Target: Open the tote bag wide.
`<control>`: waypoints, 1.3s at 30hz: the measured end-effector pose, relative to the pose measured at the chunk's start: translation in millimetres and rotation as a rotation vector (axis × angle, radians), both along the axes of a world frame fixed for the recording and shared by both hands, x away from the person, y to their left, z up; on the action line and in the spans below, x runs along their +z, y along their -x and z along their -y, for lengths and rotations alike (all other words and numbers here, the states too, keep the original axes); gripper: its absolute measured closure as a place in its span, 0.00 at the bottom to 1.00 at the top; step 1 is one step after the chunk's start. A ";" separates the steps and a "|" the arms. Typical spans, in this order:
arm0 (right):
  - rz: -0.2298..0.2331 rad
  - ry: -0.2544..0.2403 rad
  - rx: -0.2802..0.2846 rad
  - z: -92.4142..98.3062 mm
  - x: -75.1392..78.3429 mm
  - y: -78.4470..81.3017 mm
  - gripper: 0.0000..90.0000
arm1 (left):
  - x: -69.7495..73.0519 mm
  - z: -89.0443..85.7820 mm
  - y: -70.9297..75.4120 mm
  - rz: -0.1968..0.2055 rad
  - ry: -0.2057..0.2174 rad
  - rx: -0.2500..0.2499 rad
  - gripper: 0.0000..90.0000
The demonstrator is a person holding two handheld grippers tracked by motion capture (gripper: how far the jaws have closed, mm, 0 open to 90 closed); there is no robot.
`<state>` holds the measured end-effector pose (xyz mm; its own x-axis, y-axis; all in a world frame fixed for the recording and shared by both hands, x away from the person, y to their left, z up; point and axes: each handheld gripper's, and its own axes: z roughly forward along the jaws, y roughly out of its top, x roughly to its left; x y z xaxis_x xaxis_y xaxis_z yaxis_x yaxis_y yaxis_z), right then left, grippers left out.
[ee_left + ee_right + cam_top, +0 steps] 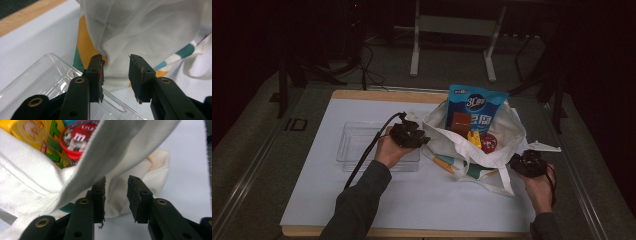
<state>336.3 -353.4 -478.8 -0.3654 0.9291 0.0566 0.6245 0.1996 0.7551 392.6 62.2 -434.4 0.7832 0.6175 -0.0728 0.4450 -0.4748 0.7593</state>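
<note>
My left gripper (115,75) stands with its jaws parted; the white cloth tote bag (150,32) lies just ahead of the pads, and nothing is pressed between them. My right gripper (116,196) is in the same condition: jaws apart, the bag's rim strap draped just past the left pad, no cloth clamped.

The tote bag (512,132) lies on the white sheet (422,200) covering the table, right of centre, mouth open toward me. Inside it are a blue snack pouch (475,102), a brown packet (460,123), a yellow carton (473,138) and a red round tub (488,142).

Risks, as I judge them:
- With neither gripper holding the cloth, the bag mouth may sag shut over the contents.
- Closing the left jaws here may catch a loose fold instead of the rim, so the bag would slip when lifted.
- The clear plastic tray (357,142) sits under my left gripper; a downward push could shove or tip it.
- A pull from one side alone may tilt the bag and spill the tub.

Pose: my left hand (388,150) rests at the bag's left edge, forearm angled in from below. My right hand (537,187) sits at the bag's lower right corner, gripper pointed toward the rim.
</note>
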 end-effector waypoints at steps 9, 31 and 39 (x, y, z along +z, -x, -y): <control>0.053 -0.037 -0.044 16.6 21.2 8.2 0.61 | 26.3 -22.6 7.9 0.038 0.133 0.027 0.54; 0.193 -0.036 -0.075 9.4 75.2 6.2 0.61 | 60.7 1.7 -6.5 0.103 0.127 0.072 0.67; 0.198 0.007 -0.093 0.0 73.9 -12.2 0.87 | 47.9 16.1 -20.0 0.093 0.083 0.092 0.96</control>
